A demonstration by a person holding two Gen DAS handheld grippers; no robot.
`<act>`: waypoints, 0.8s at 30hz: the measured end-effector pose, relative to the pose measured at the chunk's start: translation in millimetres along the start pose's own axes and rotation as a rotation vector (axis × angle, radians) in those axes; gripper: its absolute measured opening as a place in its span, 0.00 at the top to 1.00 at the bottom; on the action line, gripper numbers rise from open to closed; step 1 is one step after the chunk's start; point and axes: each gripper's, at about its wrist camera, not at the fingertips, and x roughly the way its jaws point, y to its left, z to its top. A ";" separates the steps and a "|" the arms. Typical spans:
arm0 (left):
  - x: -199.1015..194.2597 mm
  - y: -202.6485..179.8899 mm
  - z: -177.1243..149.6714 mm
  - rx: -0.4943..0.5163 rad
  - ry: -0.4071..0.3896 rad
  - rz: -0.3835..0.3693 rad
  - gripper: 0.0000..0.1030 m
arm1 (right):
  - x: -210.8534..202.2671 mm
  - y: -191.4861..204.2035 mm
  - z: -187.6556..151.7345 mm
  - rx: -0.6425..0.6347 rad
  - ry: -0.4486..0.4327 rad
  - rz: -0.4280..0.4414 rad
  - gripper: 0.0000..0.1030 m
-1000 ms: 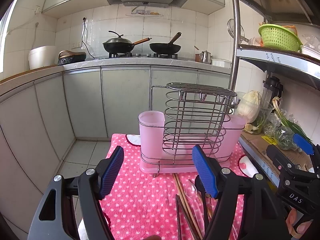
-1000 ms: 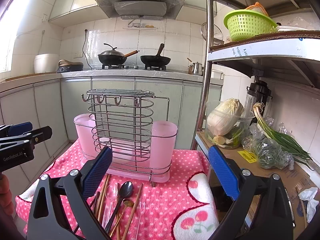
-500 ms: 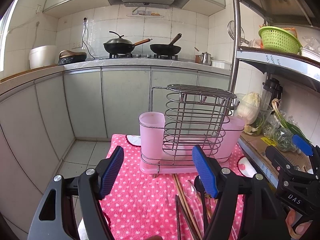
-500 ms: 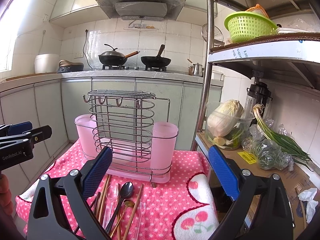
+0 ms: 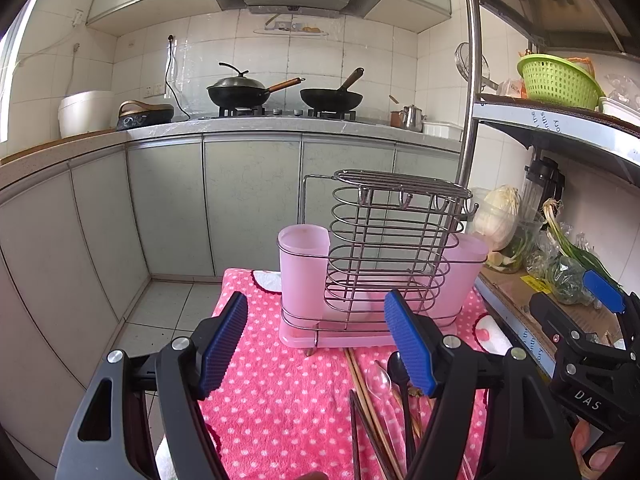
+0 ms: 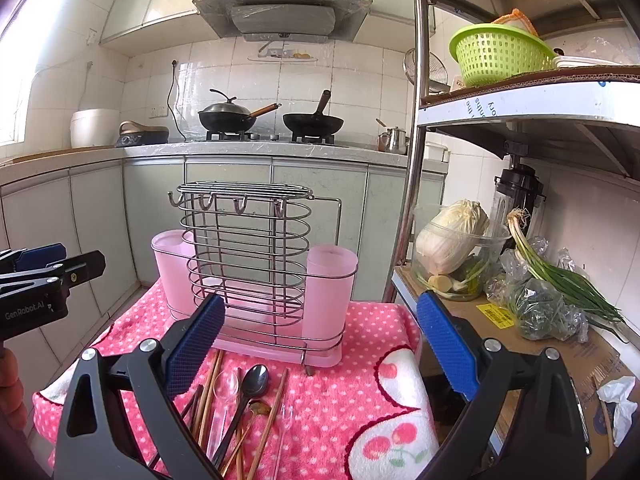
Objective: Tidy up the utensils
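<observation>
Both tongs are held level, side by side, with jaws spread wide and nothing between them: left tongs point(image 5: 316, 344), right tongs point(image 6: 320, 344). Fingertips point(image 5: 592, 446) grip the right handle.

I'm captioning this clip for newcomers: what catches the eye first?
The wire rack with pink cups stands mid-table on the pink dotted cloth. Loose spoons and chopsticks lie before it. Both blue-padded tongs, left and right, hang open and empty.

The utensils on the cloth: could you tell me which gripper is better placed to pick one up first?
Probably right. The right gripper is open, with the utensils just below its left finger. The left gripper is open too, but its right finger covers part of them.
</observation>
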 end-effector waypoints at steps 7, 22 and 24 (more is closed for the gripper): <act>-0.3 0.0 -0.1 0.000 -0.001 0.000 0.32 | -0.5 0.5 -0.2 0.000 -0.001 0.001 0.05; -0.5 -0.9 -0.7 0.000 -0.001 -0.001 0.32 | -0.7 0.4 0.7 0.002 -0.002 -0.002 0.05; -0.7 -1.3 -0.5 -0.001 -0.001 -0.001 0.32 | -0.9 0.3 0.7 0.003 -0.004 -0.004 0.05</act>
